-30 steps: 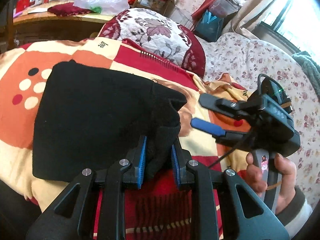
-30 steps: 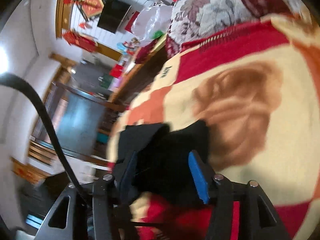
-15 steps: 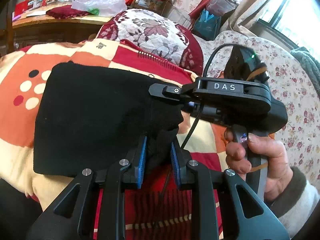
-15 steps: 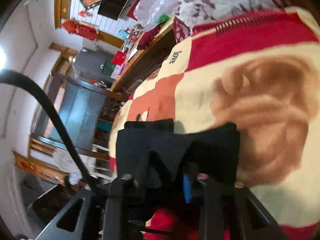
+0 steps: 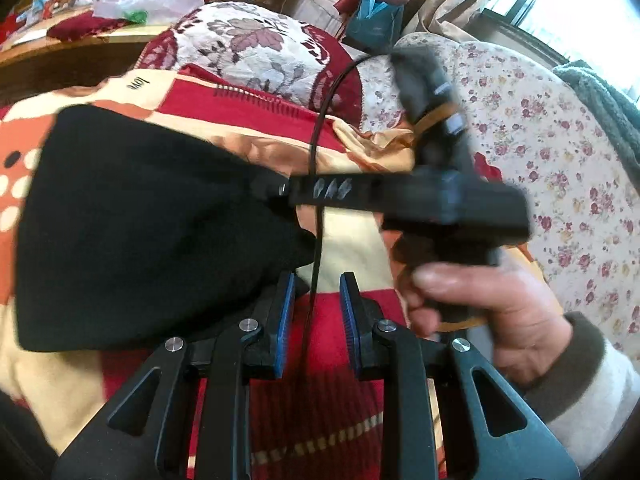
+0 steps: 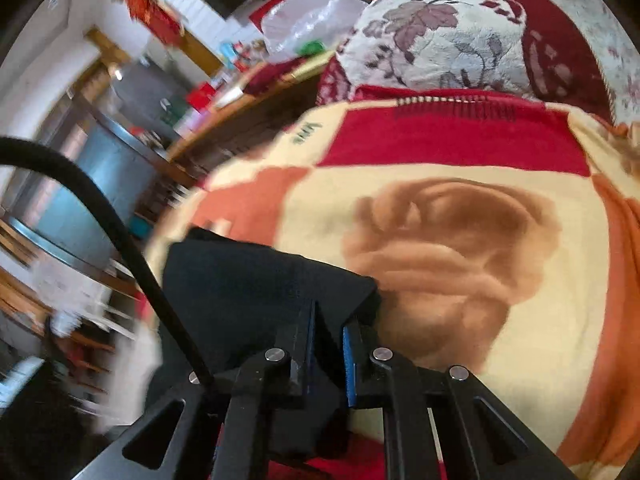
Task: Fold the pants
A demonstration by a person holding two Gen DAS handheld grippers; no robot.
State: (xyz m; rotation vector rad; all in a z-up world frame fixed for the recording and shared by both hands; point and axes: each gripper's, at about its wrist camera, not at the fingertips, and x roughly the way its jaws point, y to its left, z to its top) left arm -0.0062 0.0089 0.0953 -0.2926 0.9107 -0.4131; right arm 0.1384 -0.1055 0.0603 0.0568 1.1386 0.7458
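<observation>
Since a second ago the right gripper (image 6: pixel 330 320) had swung in from the side, and its fingers had just been closing; they now pinched a fold at the near corner of the black pants (image 5: pixel 140 220). In the left wrist view its body was blurred, reaching across from the right with its tip at the pants' right edge, held in a hand (image 5: pixel 480 300) with a cuffed sleeve. My left gripper (image 5: pixel 318 284) had slid off to the right: cloth that had sat between its blue pads now lay just to the left of them. Its fingers stood narrowly apart on nothing, with only red blanket and the right gripper's black cable (image 5: pixel 320 140) showing through the gap. The pants lay as a folded dark slab on the patterned blanket (image 5: pixel 352 240) of the bed, below a floral pillow (image 5: pixel 256 40).
</observation>
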